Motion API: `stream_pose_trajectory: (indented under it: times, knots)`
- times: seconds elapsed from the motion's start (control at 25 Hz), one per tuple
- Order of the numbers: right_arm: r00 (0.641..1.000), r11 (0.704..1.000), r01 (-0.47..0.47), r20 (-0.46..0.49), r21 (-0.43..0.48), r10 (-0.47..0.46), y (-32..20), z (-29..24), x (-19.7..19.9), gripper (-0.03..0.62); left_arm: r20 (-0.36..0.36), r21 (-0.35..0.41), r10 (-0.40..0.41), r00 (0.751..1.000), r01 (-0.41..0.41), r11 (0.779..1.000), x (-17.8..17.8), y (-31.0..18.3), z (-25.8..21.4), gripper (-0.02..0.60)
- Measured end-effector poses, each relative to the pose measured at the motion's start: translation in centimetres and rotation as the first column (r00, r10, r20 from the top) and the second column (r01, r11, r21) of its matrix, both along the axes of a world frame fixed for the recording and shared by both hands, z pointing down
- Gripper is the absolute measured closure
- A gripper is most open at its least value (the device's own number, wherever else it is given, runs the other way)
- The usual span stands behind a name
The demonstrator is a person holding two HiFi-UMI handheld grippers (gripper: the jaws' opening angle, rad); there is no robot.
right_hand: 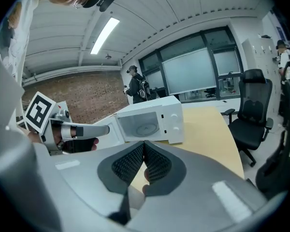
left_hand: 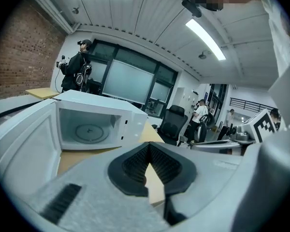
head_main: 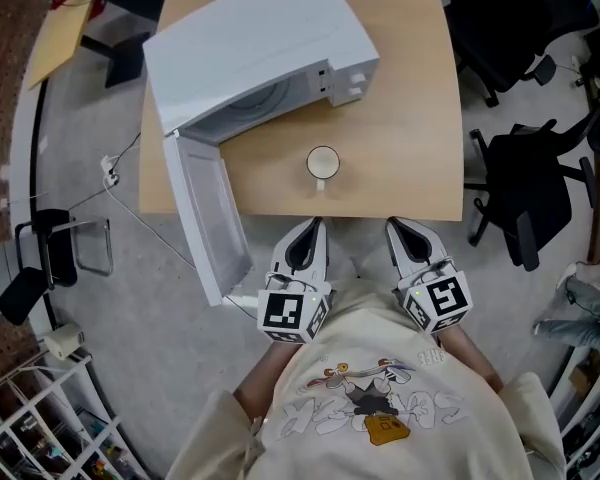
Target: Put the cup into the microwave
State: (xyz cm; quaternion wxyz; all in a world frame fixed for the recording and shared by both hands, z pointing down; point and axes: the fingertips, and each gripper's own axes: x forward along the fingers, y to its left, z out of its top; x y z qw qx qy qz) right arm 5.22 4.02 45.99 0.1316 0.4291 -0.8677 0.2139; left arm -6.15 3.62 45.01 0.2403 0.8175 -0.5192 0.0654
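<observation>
A white cup point(head_main: 322, 163) stands upright on the wooden table point(head_main: 410, 118), near its front edge. Behind it and to the left sits the white microwave point(head_main: 255, 53), its door point(head_main: 208, 218) swung wide open toward me past the table edge. Its cavity with the glass turntable point(left_hand: 89, 129) holds nothing. My left gripper point(head_main: 316, 222) is just short of the table edge, below the cup, jaws shut on nothing. My right gripper point(head_main: 393, 224) is beside it to the right, also shut and holding nothing. The cup is hidden in the left gripper view.
Black office chairs point(head_main: 525, 198) stand to the right of the table, and another chair point(head_main: 50, 258) is on the floor at left. A white wire rack point(head_main: 40, 418) is at the bottom left. A person point(left_hand: 79, 69) stands far behind the microwave.
</observation>
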Motion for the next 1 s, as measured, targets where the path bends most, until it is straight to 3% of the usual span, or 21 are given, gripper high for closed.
stream_pose_trajectory:
  times: [0.08, 0.24, 0.36, 0.4, 0.48, 0.6, 0.88, 1.0]
  knots:
    - [1.000, 1.000, -0.014, -0.007, 0.002, 0.014, -1.7, -0.2, -1.0, 0.586, 0.014, 0.016, 0.053, 0.998, -0.053, 0.998, -0.4, -1.6, 0.5, 0.578]
    - [1.000, 1.000, 0.010, -0.020, -0.014, -0.010, -3.5, -0.4, -2.5, 0.586, 0.129, 0.041, 0.102, 0.986, -0.108, 0.993, -0.9, -4.2, 2.6, 0.572]
    - [0.999, 1.000, 0.022, -0.027, -0.016, -0.022, -4.7, -0.7, -2.6, 0.586, 0.196, 0.019, 0.133, 0.971, -0.139, 0.990, -0.6, -6.1, 5.4, 0.287]
    - [0.999, 1.000, 0.023, -0.032, -0.014, -0.023, -5.1, -0.8, -2.4, 0.586, 0.235, 0.017, 0.143, 0.962, -0.151, 0.988, -0.5, -6.5, 6.6, 0.218]
    - [0.999, 1.000, 0.024, -0.043, -0.008, -0.024, -5.7, -0.9, -1.9, 0.586, 0.297, 0.013, 0.145, 0.944, -0.156, 0.988, -0.3, -7.3, 9.4, 0.168]
    - [0.997, 0.999, 0.038, -0.063, 0.022, -0.037, -6.4, -1.0, -1.3, 0.586, 0.321, 0.009, 0.118, 0.940, -0.128, 0.992, -0.2, -8.7, 14.1, 0.100]
    - [0.991, 0.997, 0.068, -0.118, 0.026, -0.064, -6.3, -0.7, 0.0, 0.586, 0.323, -0.017, 0.079, 0.943, -0.078, 0.997, 0.9, -11.6, 20.1, 0.080]
    - [0.987, 0.996, 0.088, -0.140, 0.029, -0.083, -6.5, 0.0, 0.0, 0.586, 0.365, 0.016, 0.083, 0.927, -0.096, 0.995, 1.2, -12.4, 20.4, 0.123]
